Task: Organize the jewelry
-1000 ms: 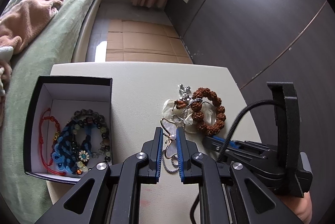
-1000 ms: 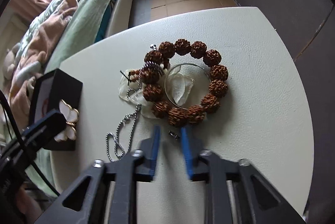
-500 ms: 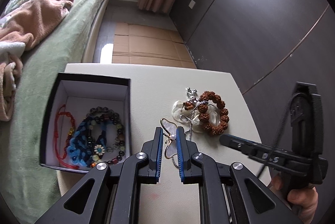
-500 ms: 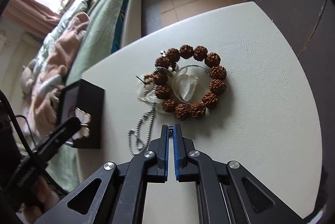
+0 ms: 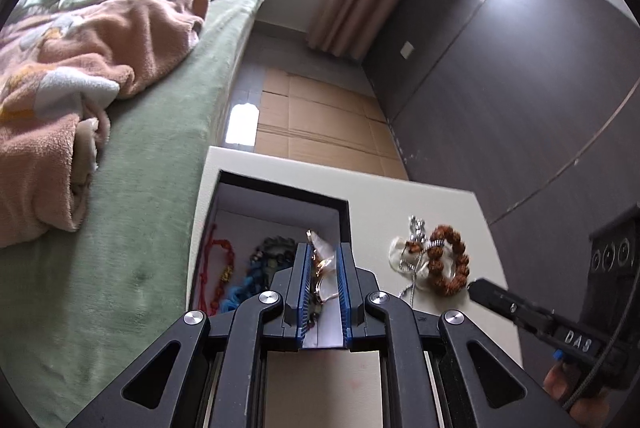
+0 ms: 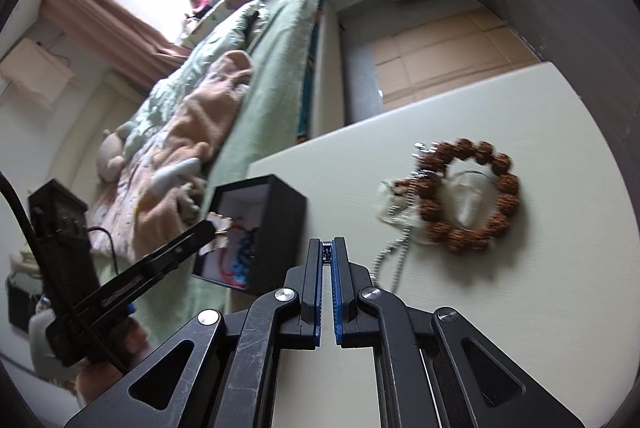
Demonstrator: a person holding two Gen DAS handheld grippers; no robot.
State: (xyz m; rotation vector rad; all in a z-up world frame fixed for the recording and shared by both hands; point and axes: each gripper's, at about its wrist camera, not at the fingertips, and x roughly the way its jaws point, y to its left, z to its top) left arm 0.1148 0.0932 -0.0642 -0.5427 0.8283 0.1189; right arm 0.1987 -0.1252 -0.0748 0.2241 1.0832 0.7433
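My left gripper [image 5: 324, 260] is shut on a white and gold butterfly bracelet [image 5: 322, 268] and holds it over the black jewelry box [image 5: 280, 194]. It shows in the right wrist view [image 6: 218, 228] at the box's [image 6: 276, 228] open top. The box holds a red cord [image 5: 212, 268], a blue knot piece and dark beads. My right gripper [image 6: 328, 248] is shut on a tiny metal piece [image 6: 327, 252] above the table. A brown bead bracelet [image 6: 468, 196] lies on the table with a silver chain [image 6: 394, 260] and clear pieces.
The cream table [image 6: 500, 308] stands beside a green bed [image 5: 152, 168] with a pink blanket [image 5: 80, 68]. A dark wardrobe wall [image 5: 520, 88] is on the right. The floor beyond has cardboard sheets [image 5: 320, 124].
My left gripper carried the butterfly bracelet left from the table pile to over the box. My right gripper shut on a tiny piece, lifted and drew back from the bead bracelet.
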